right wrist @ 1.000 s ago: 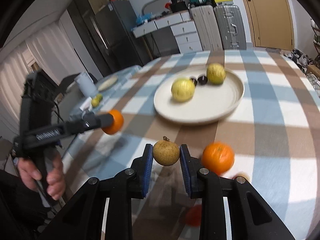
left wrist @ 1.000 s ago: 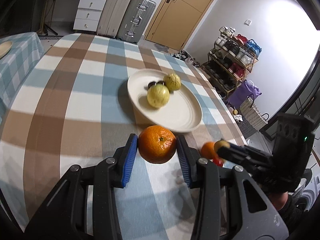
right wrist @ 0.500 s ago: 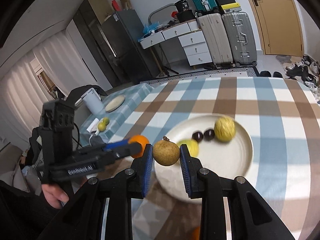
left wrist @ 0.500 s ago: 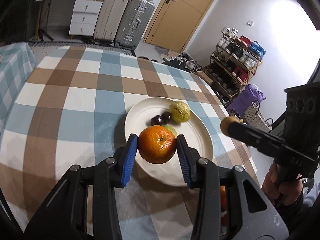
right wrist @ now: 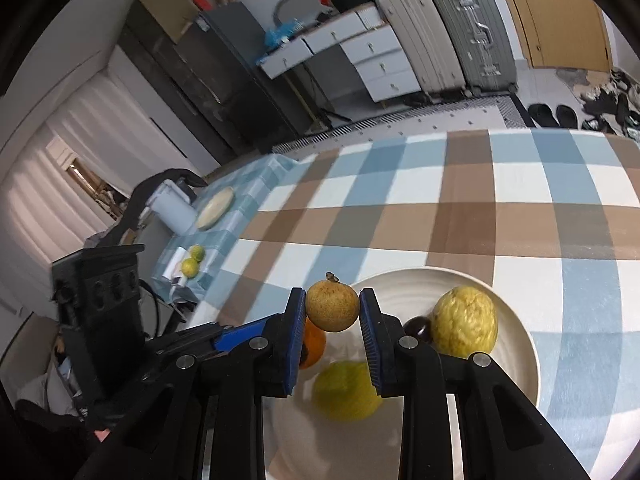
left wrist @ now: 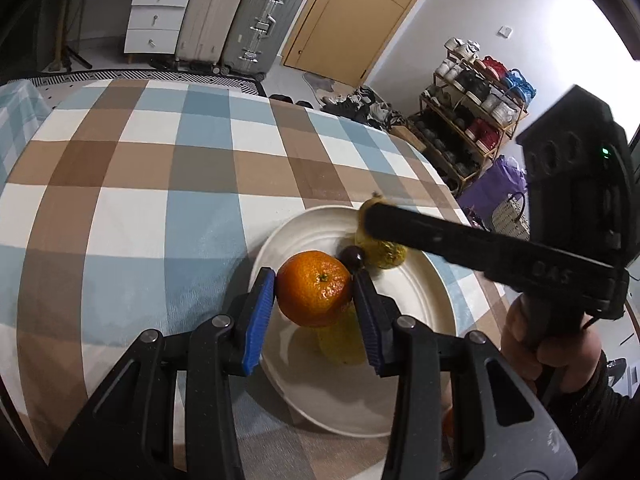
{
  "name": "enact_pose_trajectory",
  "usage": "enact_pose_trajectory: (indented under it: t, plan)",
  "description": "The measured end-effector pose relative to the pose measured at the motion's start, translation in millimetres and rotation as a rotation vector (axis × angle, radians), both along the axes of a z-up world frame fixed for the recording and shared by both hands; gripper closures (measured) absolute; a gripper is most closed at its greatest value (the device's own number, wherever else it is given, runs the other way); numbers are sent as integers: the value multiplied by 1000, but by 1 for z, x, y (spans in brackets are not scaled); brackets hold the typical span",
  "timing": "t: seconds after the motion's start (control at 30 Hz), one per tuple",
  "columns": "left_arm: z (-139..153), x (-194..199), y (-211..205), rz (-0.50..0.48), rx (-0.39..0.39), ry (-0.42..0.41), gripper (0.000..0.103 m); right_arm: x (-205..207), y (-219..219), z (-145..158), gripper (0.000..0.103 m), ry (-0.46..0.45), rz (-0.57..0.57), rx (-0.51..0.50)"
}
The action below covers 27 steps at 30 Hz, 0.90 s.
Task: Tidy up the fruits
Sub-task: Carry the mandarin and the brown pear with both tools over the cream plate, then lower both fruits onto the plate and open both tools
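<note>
Orange fruit: the mandarin (left wrist: 314, 294) sat pinched between the blue pads of the left gripper (left wrist: 314, 300), held over the near-left part of the cream plate (left wrist: 436, 292).
Brown fruit: a small russet fruit (right wrist: 332, 307) with a stub of stem was clamped in the right gripper (right wrist: 332, 320), above the plate's left rim.
Plate contents: a rough yellow fruit (right wrist: 466, 327), a dark cherry-like fruit (right wrist: 418, 327) beside it, and a smooth yellow-green fruit (right wrist: 346, 390) lay below the jaws.
Table: the plate stood toward the near right edge of the checked tablecloth (left wrist: 132, 208).
Advice: lower each fruit onto bare plate before letting go; the two grippers were close, so releasing one at a time seemed wise.
Risk: round fruit could roll off the shallow rim.
</note>
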<state>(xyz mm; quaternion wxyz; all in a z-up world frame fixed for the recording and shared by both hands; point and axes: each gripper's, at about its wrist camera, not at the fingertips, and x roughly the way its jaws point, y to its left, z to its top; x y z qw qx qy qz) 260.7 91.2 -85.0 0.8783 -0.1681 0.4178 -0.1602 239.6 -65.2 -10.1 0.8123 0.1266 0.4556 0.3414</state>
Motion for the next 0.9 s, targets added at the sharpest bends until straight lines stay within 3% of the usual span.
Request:
enact_pose_trajectory:
  t: [0.53,0.67,0.83,0.9]
  plan:
    - [-14,10,4,-7,-31,8,65,25,19,-35,74,86,7,-91]
    - [-3,3,5,20,2,-34,65,22,15,-27,45,78,-2,-68]
    - [11,-9,4,20,9,-60,65,15,1,-12,44,43,-35,-34]
    - [16,-14,2,25,22,-67,60,9,-7,-6,39,34,-54,-22]
